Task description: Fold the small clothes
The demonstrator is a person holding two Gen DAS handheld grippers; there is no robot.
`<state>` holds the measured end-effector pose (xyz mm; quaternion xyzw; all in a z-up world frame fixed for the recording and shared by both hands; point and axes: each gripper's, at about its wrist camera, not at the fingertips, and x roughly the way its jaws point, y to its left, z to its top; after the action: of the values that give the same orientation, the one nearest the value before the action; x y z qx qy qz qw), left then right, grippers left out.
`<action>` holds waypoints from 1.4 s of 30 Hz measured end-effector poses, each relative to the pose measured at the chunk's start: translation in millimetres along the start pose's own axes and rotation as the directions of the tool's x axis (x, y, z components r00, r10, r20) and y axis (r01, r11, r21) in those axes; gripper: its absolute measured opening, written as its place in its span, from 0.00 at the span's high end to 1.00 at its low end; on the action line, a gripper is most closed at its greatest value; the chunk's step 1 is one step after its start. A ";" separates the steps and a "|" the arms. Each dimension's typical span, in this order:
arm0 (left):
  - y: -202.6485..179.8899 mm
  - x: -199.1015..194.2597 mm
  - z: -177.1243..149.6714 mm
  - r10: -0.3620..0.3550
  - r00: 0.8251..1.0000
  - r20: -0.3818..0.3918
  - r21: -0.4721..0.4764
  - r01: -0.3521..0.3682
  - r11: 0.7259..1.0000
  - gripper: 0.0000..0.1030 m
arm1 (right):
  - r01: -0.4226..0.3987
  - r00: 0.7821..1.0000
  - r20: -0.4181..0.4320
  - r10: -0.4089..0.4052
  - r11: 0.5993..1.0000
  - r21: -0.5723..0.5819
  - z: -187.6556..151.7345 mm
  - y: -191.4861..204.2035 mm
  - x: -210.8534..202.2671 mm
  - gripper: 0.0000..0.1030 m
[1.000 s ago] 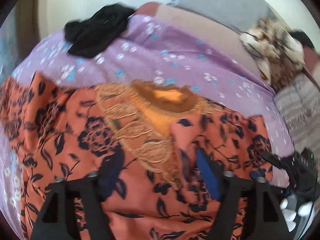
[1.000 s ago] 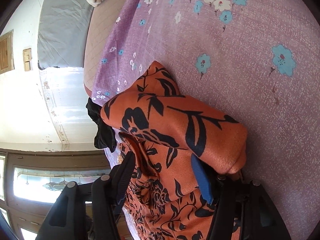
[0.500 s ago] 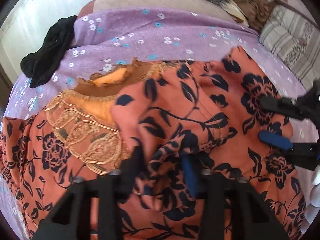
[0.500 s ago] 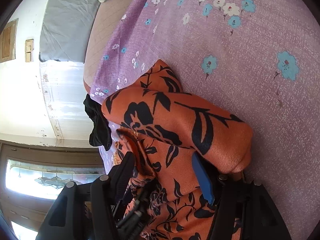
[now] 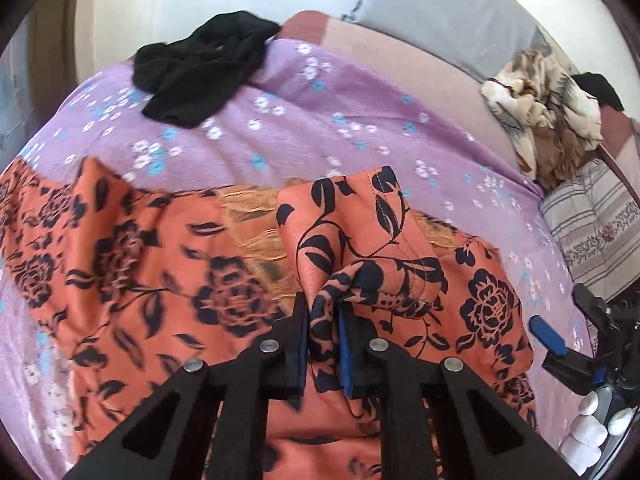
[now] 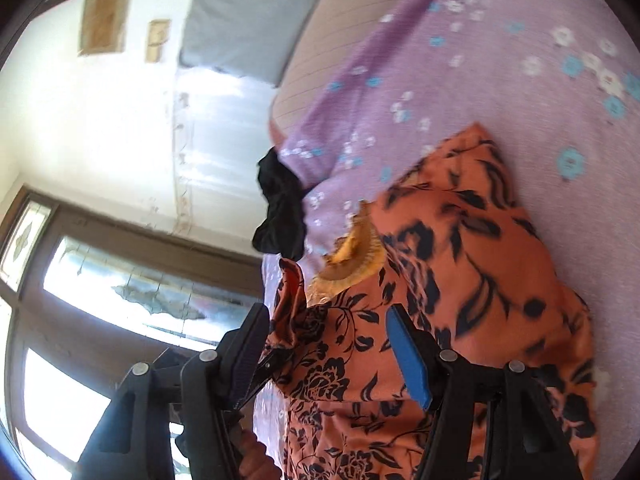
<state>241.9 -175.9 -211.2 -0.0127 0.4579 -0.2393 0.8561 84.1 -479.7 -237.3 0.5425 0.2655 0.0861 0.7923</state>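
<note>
— Covering most of the bed is a purple flowered sheet (image 5: 360,120), isn't it?

— Yes, and lying across its near half is the orange floral garment (image 5: 140,272), with a gold embroidered neckline (image 5: 256,236) peeking out near the middle. One flap is being folded over that neckline.

— What else is lying up there?

— A black cloth (image 5: 200,72) is sitting crumpled at the sheet's far left corner, and a brown-and-cream bundle (image 5: 548,120) is resting at the far right edge, well apart from the garment.

— How are the tongs doing?

— The left gripper (image 5: 324,324) has just been closing, and its jaws are now pinching a bunched fold of the orange fabric. The right gripper (image 6: 328,328) is standing with its jaws apart over the garment's right side; cloth is showing between them, but the blue pad (image 6: 408,360) is not pressing on it.
</note>
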 end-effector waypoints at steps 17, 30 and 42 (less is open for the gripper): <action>81.6 -23.2 -5.9 0.340 0.940 0.022 -0.064 -0.338 0.939 0.71 | 0.523 0.809 -0.039 -0.586 0.749 -0.407 -50.1 21.0 87.3 0.39; 17.5 -56.9 -6.3 0.422 0.857 0.296 0.091 -0.465 0.880 0.57 | 0.551 0.775 -0.002 -0.632 0.676 -0.489 -59.1 24.3 103.4 0.32; 9.4 -69.1 -6.8 0.345 0.891 0.294 0.076 -0.382 0.921 0.43 | 0.557 0.763 0.015 -0.647 0.645 -0.522 -64.4 26.3 107.6 0.26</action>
<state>208.1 -137.1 -163.7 0.0971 0.3122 -0.1002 0.9397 145.8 -371.1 -266.1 0.1900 0.4672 -0.0710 0.8606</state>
